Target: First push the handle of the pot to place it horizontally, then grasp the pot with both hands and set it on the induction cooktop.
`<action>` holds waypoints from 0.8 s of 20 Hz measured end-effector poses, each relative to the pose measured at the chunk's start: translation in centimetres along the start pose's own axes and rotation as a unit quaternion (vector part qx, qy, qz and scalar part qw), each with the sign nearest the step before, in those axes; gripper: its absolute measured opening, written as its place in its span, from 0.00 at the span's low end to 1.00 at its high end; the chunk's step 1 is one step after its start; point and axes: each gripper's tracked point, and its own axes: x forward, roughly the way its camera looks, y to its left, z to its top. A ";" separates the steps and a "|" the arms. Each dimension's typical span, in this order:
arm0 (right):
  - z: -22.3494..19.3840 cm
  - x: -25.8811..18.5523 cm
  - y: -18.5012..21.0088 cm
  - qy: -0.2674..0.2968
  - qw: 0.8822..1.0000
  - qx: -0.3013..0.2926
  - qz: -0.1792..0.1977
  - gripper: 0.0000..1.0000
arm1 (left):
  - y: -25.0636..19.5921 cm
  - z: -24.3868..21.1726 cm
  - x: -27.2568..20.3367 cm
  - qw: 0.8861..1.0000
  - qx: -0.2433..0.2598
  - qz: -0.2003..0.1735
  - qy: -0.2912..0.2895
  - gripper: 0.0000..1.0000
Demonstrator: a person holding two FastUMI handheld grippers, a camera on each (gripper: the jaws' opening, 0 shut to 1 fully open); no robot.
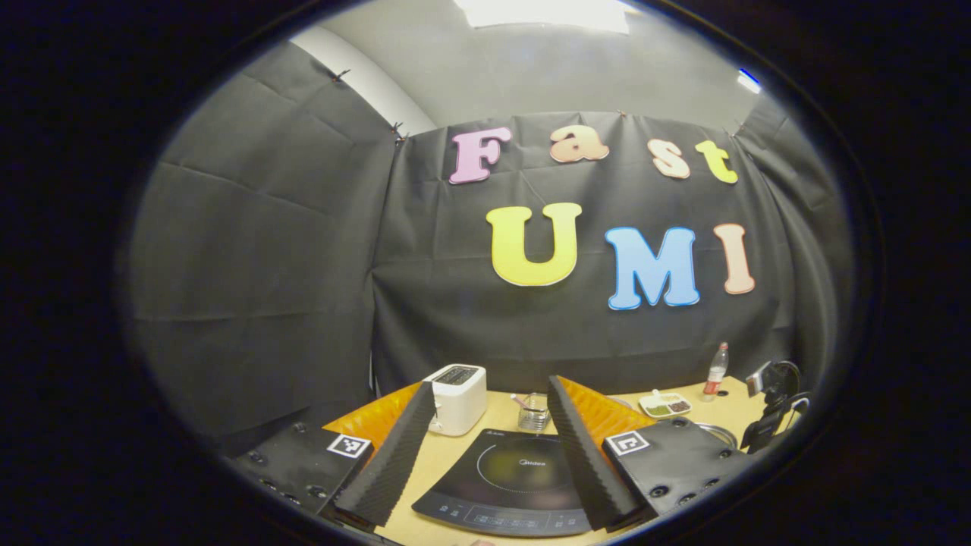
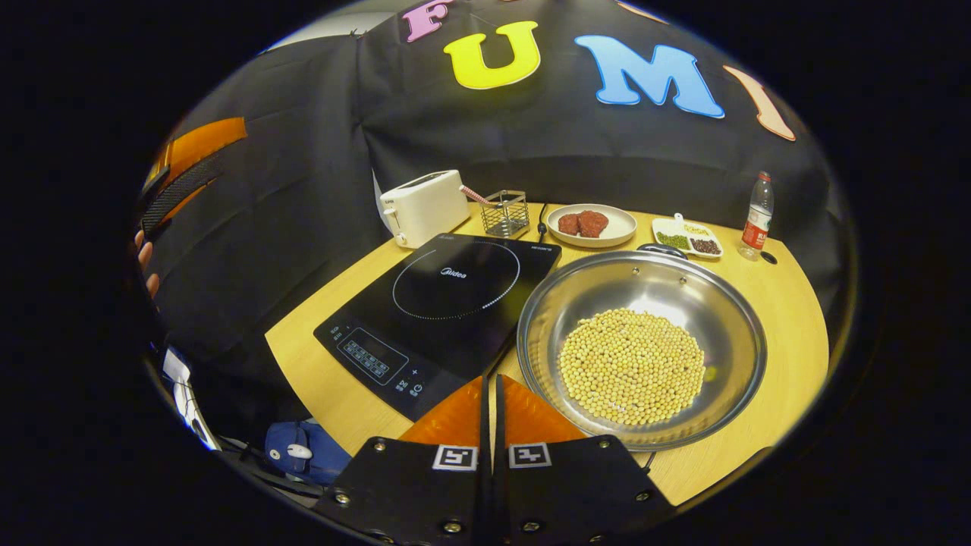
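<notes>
The pot, a wide steel pan with a heap of yellow beans in it, sits on the wooden bench just to the right of the induction cooktop, its rim touching or nearly touching the cooktop's edge. The right gripper is low in front of the pot and cooktop, its jaws together with nothing between them. The left gripper is held above the cooktop's near side, jaws wide apart and empty. Behind the cooktop stand a white toaster and a wire basket; farther right are a plate of meat, a divided dish and a bottle.
</notes>
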 end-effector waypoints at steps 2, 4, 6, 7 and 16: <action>-1.1 0.6 -0.2 0.017 1.000 0.007 0.001 0.01 | 0.0 -0.1 -0.1 1.000 0.001 0.002 0.003 0.97; -2.4 1.0 -0.5 0.040 0.999 0.018 -0.001 0.01 | 0.2 -0.2 -0.1 1.000 0.003 0.005 0.005 0.95; -3.1 1.2 -0.8 0.055 0.998 0.031 -0.006 0.01 | 0.3 -0.2 -0.2 1.000 0.003 0.008 0.006 0.95; -3.4 1.2 -1.2 0.060 0.998 0.036 -0.010 0.01 | 0.2 -0.3 -0.2 1.000 0.003 0.008 0.006 0.97; -3.4 -0.1 -2.3 0.075 0.996 0.050 -0.011 0.01 | -2.3 -0.4 0.2 1.000 -0.001 -0.008 0.006 0.99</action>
